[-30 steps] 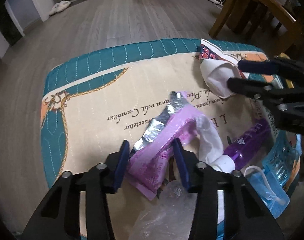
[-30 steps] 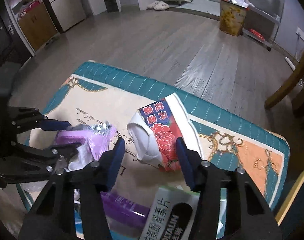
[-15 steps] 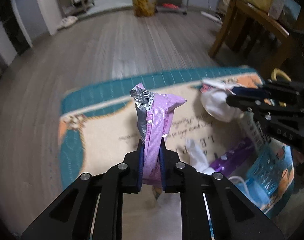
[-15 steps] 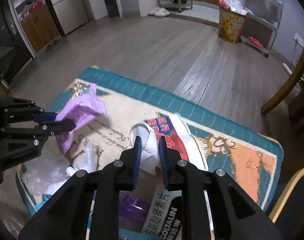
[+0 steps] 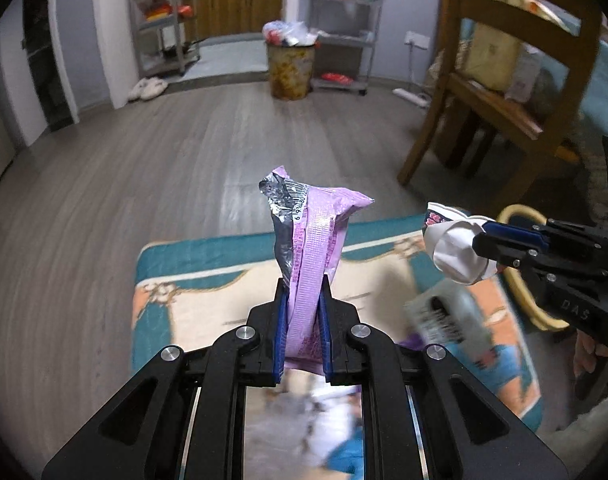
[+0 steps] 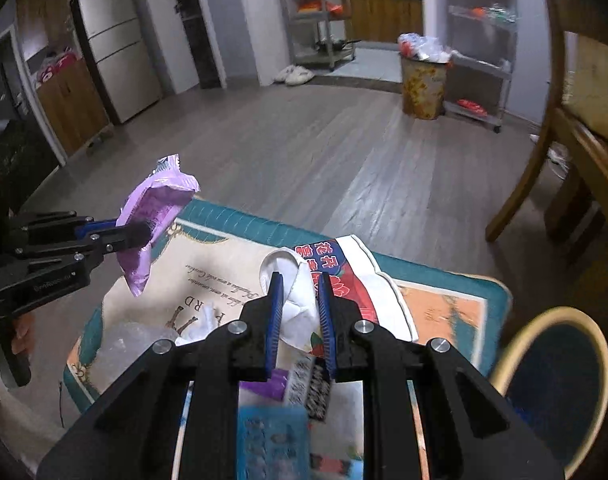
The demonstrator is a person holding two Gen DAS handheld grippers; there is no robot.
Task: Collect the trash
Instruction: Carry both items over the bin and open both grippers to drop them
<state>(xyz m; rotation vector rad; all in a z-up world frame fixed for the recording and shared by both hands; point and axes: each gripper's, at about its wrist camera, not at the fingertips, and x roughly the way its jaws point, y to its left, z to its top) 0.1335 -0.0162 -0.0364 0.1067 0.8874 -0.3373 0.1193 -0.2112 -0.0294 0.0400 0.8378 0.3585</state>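
My left gripper [image 5: 302,284] is shut on a purple snack wrapper [image 5: 308,240] with a silver foil inside, held upright above the mat; it also shows in the right wrist view [image 6: 151,216]. My right gripper [image 6: 297,284] is shut on a crushed white paper cup [image 6: 304,304] with red and blue print, lifted off the mat; the cup shows at the right of the left wrist view [image 5: 456,250]. More trash lies on the teal and cream mat [image 6: 231,256]: a clear plastic bag [image 6: 127,340], a purple bottle [image 6: 269,384], a printed box [image 6: 312,384].
A full trash bin [image 5: 289,66] stands across the wooden floor by metal shelves; it also shows in the right wrist view [image 6: 422,80]. A wooden chair [image 5: 500,92] stands at the right. A round blue stool [image 6: 560,376] sits beside the mat. A fridge [image 6: 115,44] stands far left.
Both grippers closed, the left on the purple wrapper and the right on the paper cup, then lifted them off the mat. Both views tilted up toward the room.
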